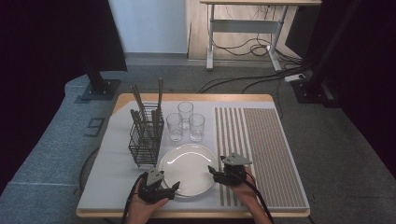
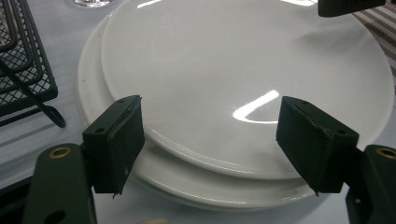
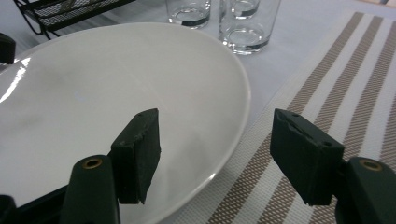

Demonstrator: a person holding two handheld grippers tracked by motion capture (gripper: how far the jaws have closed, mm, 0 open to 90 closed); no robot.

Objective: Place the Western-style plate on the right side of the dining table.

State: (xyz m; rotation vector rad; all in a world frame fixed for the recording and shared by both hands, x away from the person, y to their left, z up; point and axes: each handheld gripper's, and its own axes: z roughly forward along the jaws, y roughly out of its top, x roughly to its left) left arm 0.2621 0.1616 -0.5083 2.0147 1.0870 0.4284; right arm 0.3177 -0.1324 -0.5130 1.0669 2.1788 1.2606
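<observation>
step: lift top glossy white round plate (image 2: 243, 70) off lower white plate (image 2: 187, 186), front-centre of worktop | left gripper (image 1: 161, 189), right gripper (image 1: 223, 173): jaws released, flanking rim | tip: close evenly, lift level

No readable text, labels, brand names, numbers or signs appear anywhere in these views. The white plates (image 2: 243, 70), the drinking glasses (image 1: 186, 120), the wire cutlery basket (image 1: 146, 135) and the striped placemat (image 1: 261, 149) all carry no writing.
</observation>
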